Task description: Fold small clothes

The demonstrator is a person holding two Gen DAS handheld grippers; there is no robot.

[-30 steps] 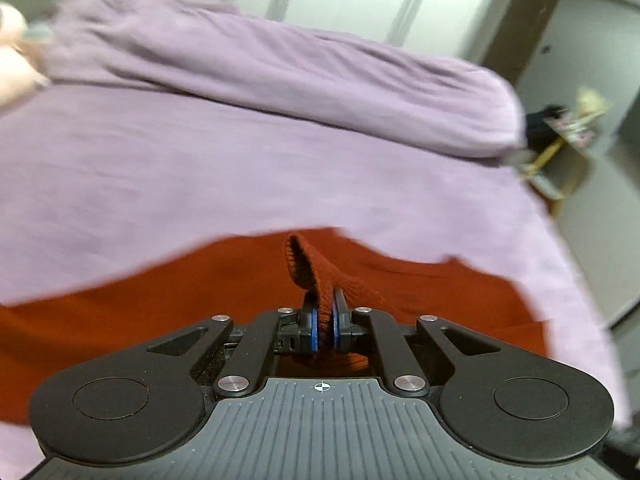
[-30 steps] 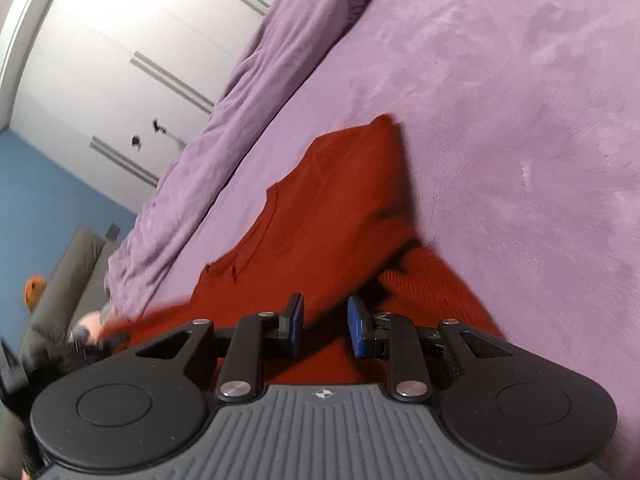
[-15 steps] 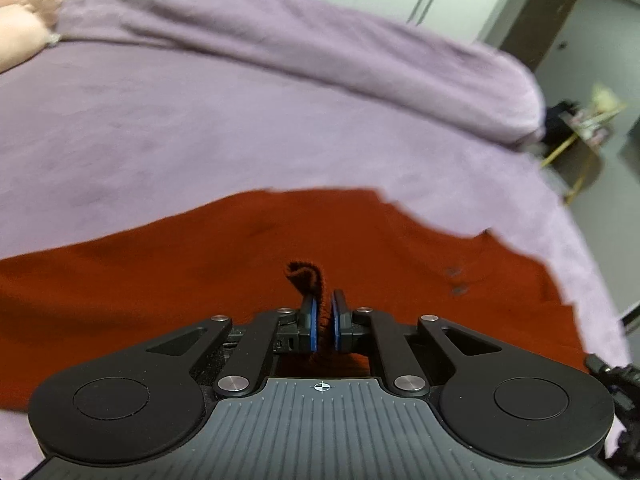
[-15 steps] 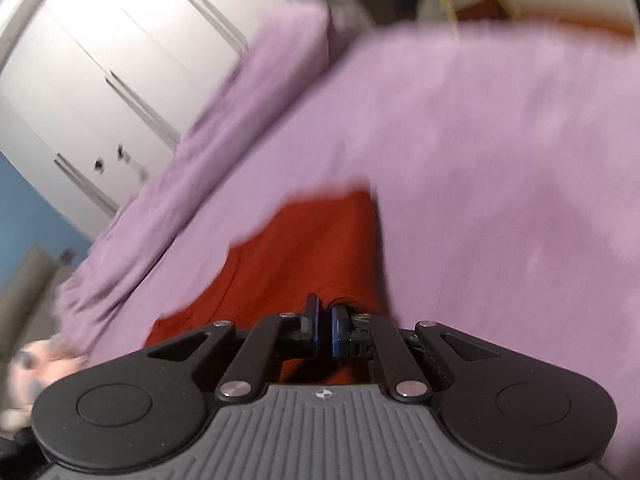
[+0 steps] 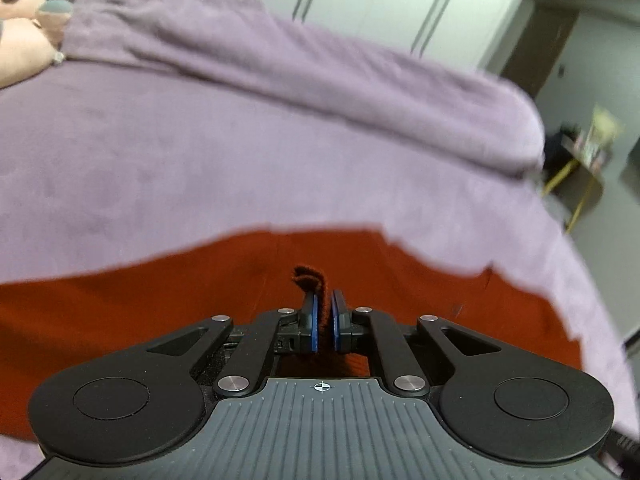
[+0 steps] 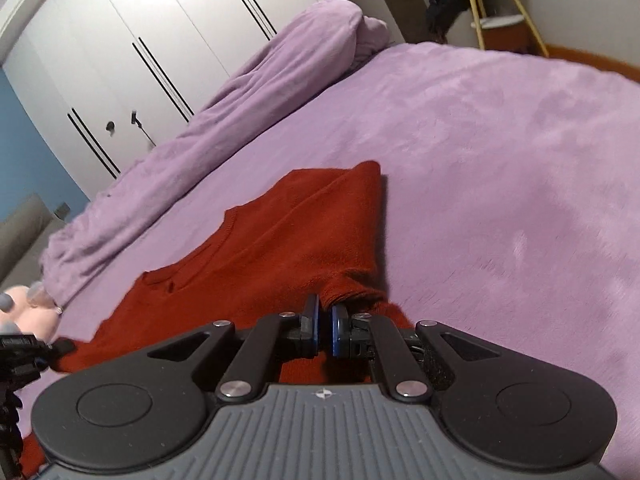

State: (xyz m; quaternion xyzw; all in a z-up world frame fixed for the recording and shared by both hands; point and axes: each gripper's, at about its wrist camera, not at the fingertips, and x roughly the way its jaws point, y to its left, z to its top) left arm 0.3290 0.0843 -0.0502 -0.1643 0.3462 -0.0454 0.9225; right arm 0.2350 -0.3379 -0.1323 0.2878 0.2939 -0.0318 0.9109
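Observation:
A rust-red knit sweater lies spread on a purple bed cover. My left gripper is shut on a pinched edge of the sweater, and a dark tuft of fabric sticks up between its blue pads. In the right wrist view the sweater lies partly folded, with one side turned over the body. My right gripper is shut on the sweater's near edge. The left gripper's black body shows at the far left of the right wrist view.
A rolled purple duvet lies along the far side of the bed. A pink plush toy sits at the far left. White wardrobe doors stand behind. A yellow-legged side table stands past the bed's corner.
My right gripper closed from open onto the sweater's edge. My left gripper kept its hold and moved, so the raised fold it held now lies lower against the sweater.

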